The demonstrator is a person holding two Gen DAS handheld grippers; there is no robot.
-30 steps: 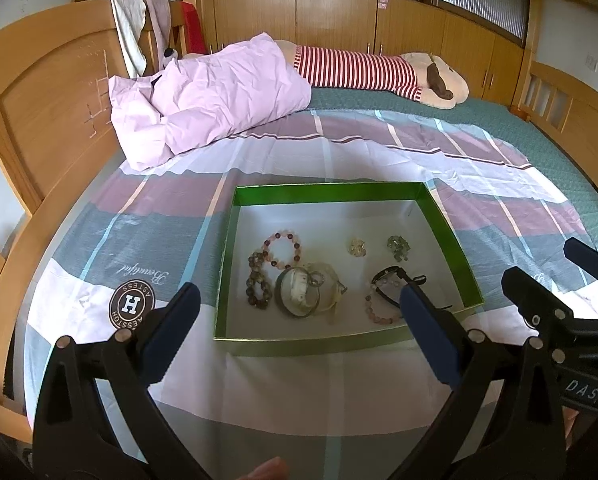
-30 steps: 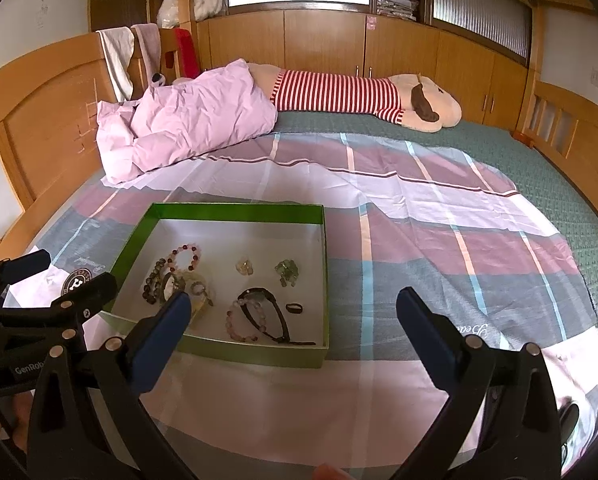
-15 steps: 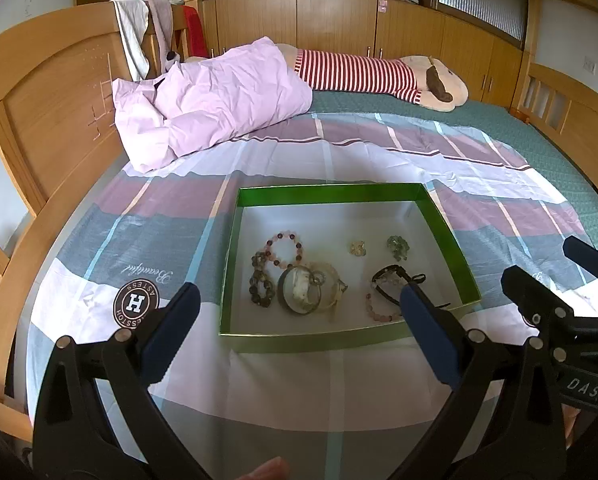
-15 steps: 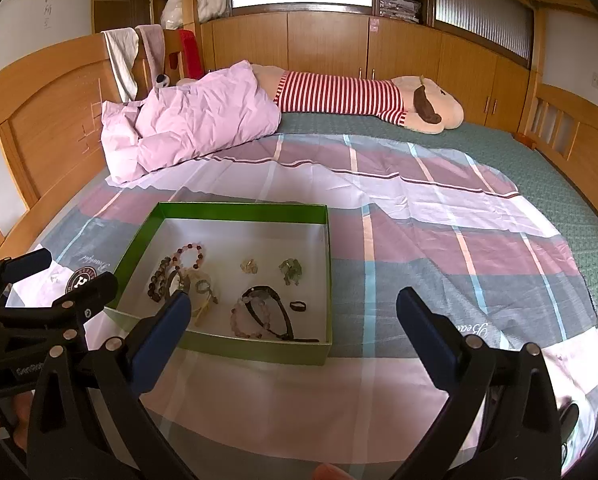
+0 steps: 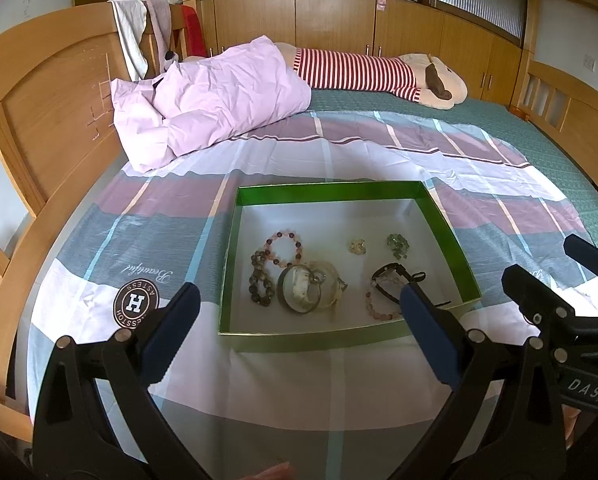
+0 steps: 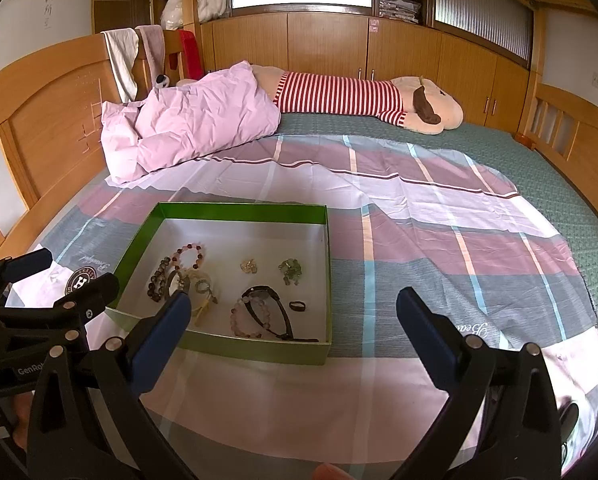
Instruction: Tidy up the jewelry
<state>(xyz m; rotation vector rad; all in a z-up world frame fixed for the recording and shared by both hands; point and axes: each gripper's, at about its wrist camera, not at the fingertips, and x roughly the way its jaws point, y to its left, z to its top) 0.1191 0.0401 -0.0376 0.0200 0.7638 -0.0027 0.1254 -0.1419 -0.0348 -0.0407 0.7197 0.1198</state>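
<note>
We find the green box resting on the plaid sheet, holding all the jewelry: beaded bracelets, a black watch and a ring toward its near right corner. Both the left gripper and the right gripper hang short of the box's near wall, jaws spread wide, holding nothing. We recommend lowering 1 gripper over a single isolated piece, clear of the tangle at the box's left.
</note>
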